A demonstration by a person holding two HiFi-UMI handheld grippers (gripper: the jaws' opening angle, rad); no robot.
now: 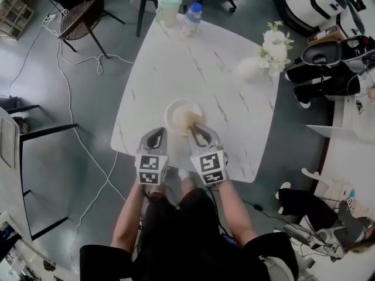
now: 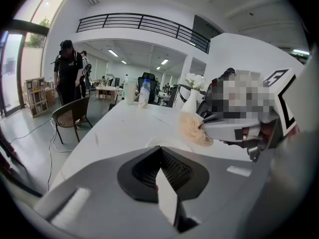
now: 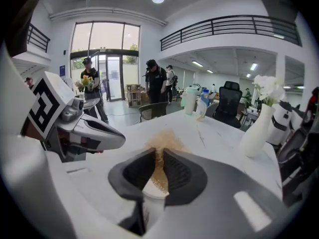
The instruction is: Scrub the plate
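A round white plate (image 1: 176, 111) lies on the white marble table (image 1: 222, 92), close to its near edge. My right gripper (image 1: 196, 129) is shut on a tan fibrous scrubber (image 1: 187, 120) that hangs over the plate's near side. In the right gripper view the scrubber (image 3: 162, 143) sticks out past the jaws, with the plate (image 3: 152, 189) below them. My left gripper (image 1: 157, 134) hovers just left of the plate, jaws shut with nothing in them. The left gripper view shows its jaws (image 2: 160, 156) meeting at the tips, with the scrubber (image 2: 193, 128) ahead on the right.
At the table's far edge stand a lidded cup (image 1: 169, 6) and a bottle (image 1: 192, 17). A white vase of flowers (image 1: 266, 54) is at the right. A wicker chair (image 1: 87, 13) and cables (image 1: 70, 98) occupy the floor at left. People stand in the background.
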